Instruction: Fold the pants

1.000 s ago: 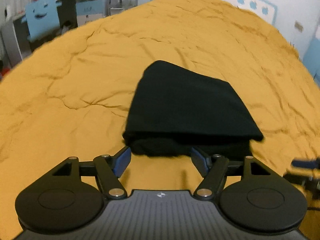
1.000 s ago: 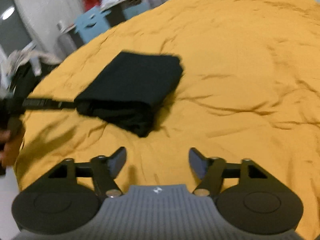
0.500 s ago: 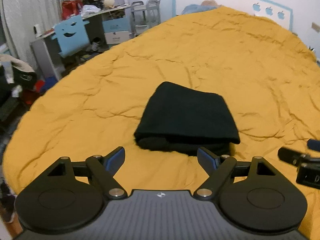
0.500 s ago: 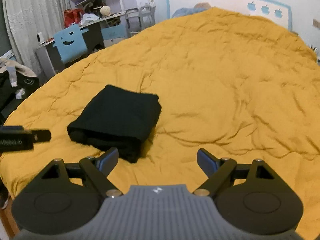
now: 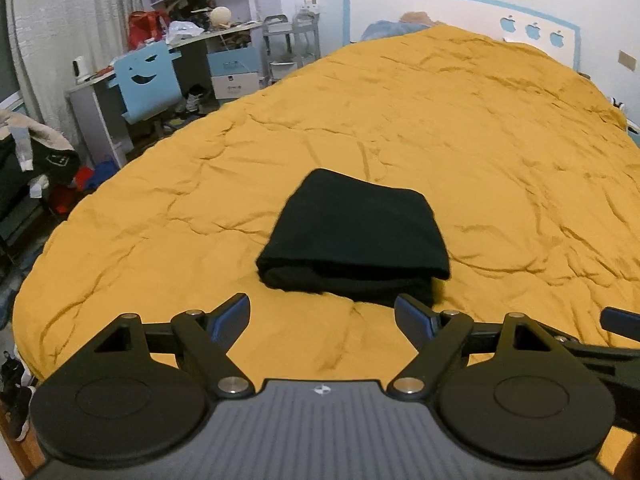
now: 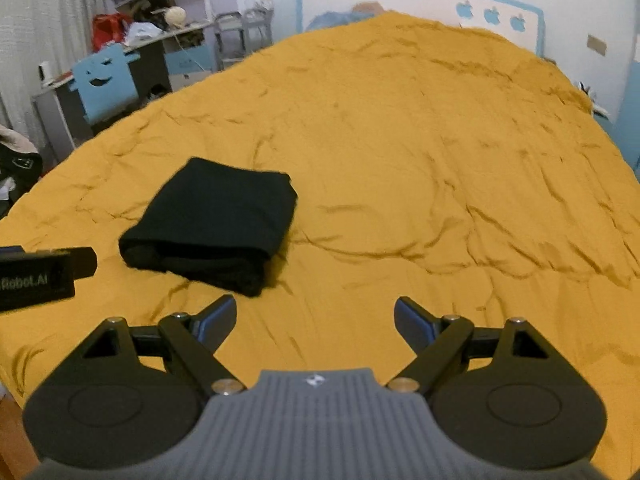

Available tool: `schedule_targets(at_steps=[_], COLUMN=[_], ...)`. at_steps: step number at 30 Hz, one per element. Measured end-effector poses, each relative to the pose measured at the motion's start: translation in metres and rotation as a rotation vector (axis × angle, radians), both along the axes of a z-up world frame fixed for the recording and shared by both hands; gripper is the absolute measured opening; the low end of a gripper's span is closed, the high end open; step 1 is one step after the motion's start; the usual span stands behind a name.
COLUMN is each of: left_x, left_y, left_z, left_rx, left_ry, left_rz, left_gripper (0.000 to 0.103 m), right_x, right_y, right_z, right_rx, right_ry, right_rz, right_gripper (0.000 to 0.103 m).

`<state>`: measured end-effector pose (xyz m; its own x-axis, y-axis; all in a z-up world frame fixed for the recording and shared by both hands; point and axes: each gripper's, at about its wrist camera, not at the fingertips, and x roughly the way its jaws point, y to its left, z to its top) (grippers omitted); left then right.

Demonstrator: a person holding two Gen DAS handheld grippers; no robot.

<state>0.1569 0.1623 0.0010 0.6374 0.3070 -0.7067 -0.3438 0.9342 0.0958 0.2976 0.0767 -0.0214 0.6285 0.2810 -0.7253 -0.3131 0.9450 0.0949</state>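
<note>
Dim indoor light, soft shadows, strong fisheye bending, dark corners, slight blur

The left gripper and the right gripper were built alike: black linkage arms with silver pivot screws, two round black discs, and a grey ribbed body bearing a small white emblem. Their fingers carried blue pads on the inner faces. From the right wrist camera, the left tool's black side showed white lettering, "Robot.AI".
</note>
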Motion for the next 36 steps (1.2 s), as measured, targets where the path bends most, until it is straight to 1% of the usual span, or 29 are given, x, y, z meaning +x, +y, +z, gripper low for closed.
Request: schedule_targets(at_steps=[6, 11, 14, 36], left_x=[-0.001, -0.003, -0.004, -0.007], left_y=[-0.01, -0.014, -0.018, -0.022], left_z=[0.0, 0.001, 0.001, -0.001], left_rx=[0.007, -0.013, -0.008, -0.025], left_ry=[0.015, 0.015, 0.013, 0.014], left_rz=[-0.02, -0.029, -0.035, -0.034], left_gripper=[0.096, 0.096, 0.096, 0.096], right_x=[-0.004, -0.005, -0.005, -0.005], right_y=[-0.005, -0.005, -0.005, -0.006], right_z=[0.005, 0.007, 0.007, 0.009], right_rx=[0.004, 0.011, 0.011, -0.001], right_ry=[0.004, 0.012, 0.013, 0.024], right_rz=[-0.01, -0.012, -0.009, -0.016], right_gripper=[0.082, 0.082, 0.082, 0.082])
